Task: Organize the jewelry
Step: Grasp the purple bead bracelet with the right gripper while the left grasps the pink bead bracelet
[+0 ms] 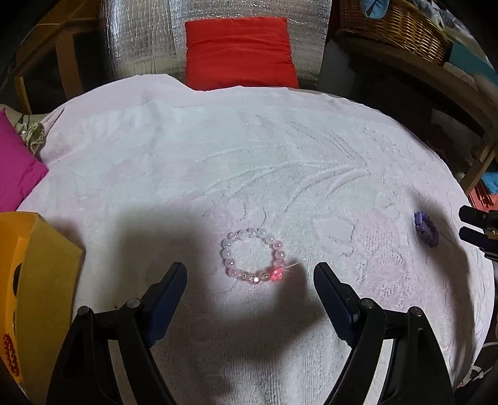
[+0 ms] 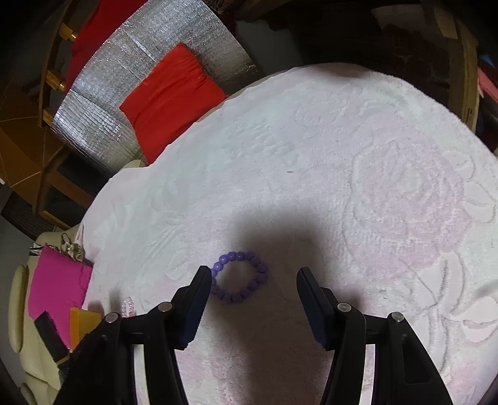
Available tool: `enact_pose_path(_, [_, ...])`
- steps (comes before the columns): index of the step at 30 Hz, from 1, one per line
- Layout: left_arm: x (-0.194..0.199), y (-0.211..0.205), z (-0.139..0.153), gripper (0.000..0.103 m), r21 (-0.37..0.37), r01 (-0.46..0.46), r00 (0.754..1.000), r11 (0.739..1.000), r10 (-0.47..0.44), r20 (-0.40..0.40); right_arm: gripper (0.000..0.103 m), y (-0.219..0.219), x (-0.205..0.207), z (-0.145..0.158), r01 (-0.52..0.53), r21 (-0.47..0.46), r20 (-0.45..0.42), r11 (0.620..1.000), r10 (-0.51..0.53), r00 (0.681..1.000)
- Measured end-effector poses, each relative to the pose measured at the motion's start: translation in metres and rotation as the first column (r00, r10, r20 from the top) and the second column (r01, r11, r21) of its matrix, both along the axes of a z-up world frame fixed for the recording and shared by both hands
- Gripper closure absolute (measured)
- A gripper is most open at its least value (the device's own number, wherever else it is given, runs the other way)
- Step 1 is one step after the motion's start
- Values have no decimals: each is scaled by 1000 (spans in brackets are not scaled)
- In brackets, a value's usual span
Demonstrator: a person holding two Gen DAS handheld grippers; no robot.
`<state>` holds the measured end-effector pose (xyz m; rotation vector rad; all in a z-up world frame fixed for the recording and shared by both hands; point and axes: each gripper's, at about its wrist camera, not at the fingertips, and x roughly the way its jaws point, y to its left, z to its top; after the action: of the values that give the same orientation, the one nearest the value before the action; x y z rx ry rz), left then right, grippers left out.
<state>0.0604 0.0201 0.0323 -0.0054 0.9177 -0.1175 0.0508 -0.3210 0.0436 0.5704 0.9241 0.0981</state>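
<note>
A pink and clear bead bracelet (image 1: 253,257) lies flat on the white towel (image 1: 249,155), just ahead of my left gripper (image 1: 250,272), which is open and empty. A purple bead bracelet (image 2: 239,276) lies flat on the towel just ahead of my right gripper (image 2: 252,277), open and empty, its left finger (image 2: 194,299) over the bracelet's edge. The purple bracelet also shows at the right in the left wrist view (image 1: 425,229), with the right gripper's fingertips (image 1: 471,224) beside it. The pink bracelet shows small in the right wrist view (image 2: 128,307).
A yellow box (image 1: 34,280) holding a red bead bracelet (image 1: 11,353) stands at the towel's left edge; it shows orange in the right wrist view (image 2: 81,324). A magenta cushion (image 1: 15,165) lies left, a red cushion (image 1: 239,50) behind, a wicker basket (image 1: 395,28) far right.
</note>
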Motion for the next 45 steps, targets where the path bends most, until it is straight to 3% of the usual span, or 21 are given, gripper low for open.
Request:
enact_pose_path(7, [1,4,-3,21,-52,4,1000,999,-4,-13,60,17,14,-7,-30,-63,-14,998,29,999])
enact_pose_path(11, [0,0,-4,27,-52,25,1000,998,-26,-14,67,28,22,-13,-47,-121,-27,991,44,999])
enact_pose_path(14, [0,2,-5,29,-67,27,999,997,-28,-24,77,36,28,-20,-60,-179,-52,982,51,997])
enact_pose_path(16, [0,3,-6,36,-79,30,999,996,-32,-28,85,43,31,-24,-69,-236,-61,969,56,997])
enact_pose_path(21, [2,2,-8,47,-79,42,999,996,-44,-26,87,57,32,-22,-89,-348,-42,933,80,996])
enact_pose_path(29, [9,6,-8,67,-101,37,999,994,-39,-17,91,59,22,-9,-102,-349,-19,932,102,995])
enact_pose_path(39, [9,3,-9,67,-93,47,999,995,-47,5,91,46,26,-15,-106,-271,-68,957,91,994])
enact_pose_path(43, [7,-6,-8,89,-93,89,996,992,-89,13,89,42,22,-17,-110,-259,-71,960,95,993])
enact_pose_path(45, [6,-11,-8,93,-92,107,994,990,-106,13,85,46,21,-19,-114,-275,-69,955,98,993])
